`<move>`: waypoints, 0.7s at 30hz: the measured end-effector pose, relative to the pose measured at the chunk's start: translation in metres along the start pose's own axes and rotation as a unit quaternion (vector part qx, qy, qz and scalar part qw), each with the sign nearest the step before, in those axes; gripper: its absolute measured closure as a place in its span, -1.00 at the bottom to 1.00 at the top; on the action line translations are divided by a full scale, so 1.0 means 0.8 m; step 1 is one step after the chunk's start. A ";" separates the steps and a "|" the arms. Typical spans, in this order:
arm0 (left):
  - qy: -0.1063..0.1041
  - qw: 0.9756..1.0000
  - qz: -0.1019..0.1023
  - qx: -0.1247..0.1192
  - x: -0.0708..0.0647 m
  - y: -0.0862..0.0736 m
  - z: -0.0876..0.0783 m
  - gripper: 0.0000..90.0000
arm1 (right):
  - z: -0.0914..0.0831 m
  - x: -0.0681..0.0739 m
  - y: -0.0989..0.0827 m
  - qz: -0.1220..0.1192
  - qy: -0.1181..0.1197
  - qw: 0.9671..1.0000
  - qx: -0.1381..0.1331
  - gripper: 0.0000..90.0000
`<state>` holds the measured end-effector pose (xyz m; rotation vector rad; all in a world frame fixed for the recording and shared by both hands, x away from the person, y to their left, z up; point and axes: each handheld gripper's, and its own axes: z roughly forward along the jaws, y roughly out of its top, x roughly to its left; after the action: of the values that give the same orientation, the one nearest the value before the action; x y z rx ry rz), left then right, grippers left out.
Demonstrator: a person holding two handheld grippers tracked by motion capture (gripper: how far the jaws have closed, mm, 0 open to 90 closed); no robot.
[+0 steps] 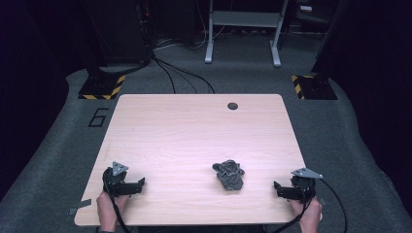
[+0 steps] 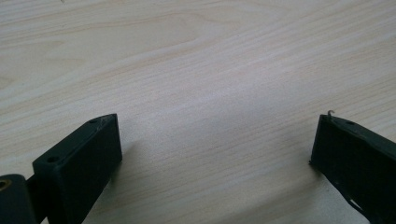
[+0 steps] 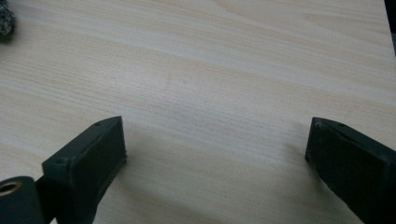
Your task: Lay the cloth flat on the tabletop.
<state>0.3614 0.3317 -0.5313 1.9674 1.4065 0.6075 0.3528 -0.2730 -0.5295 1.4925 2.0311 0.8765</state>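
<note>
A pale wooden table (image 1: pixel 194 141) takes up the middle of the high view, standing on grey carpet (image 1: pixel 43 160) with a round cable hole (image 1: pixel 232 106) near its far edge. On the table's near right part lies a crumpled dark grey cloth (image 1: pixel 229 174), bunched into a lump; it sits between the two grippers, nearer the right one but well apart from both, and nothing touches it. In the right gripper view a bit of the cloth (image 3: pixel 5 18) shows at the top left corner. The left gripper (image 1: pixel 142 184) rests low over the near left part of the table, held by a hand (image 1: pixel 109 206) at the table's edge; in the left gripper view its jaws stand wide apart with only bare wood between them. The right gripper (image 1: pixel 276 187) sits at the near right edge, held by the other hand (image 1: pixel 309 213); its jaws too are spread wide over bare wood, gripping nothing
</note>
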 end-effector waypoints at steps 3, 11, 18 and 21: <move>0.000 1.000 0.000 0.000 0.000 0.000 0.000 -0.96 | 0.000 0.000 0.000 0.000 0.000 1.000 0.000 -0.90; 0.000 1.000 0.000 0.000 0.000 0.000 0.000 -0.96 | 0.000 0.000 0.000 0.000 0.001 1.000 0.000 -0.90; 0.000 1.000 0.000 -0.001 0.000 0.000 0.000 -0.96 | -0.001 0.000 -0.001 -0.001 0.005 1.000 -0.002 -0.87; 0.000 1.000 0.000 0.000 0.000 0.000 0.000 -0.96 | -0.002 0.000 -0.001 0.004 0.000 1.000 -0.006 -0.80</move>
<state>0.3614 0.3318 -0.5313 1.9668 1.4061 0.6073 0.3515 -0.2736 -0.5292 1.4967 2.0174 0.8898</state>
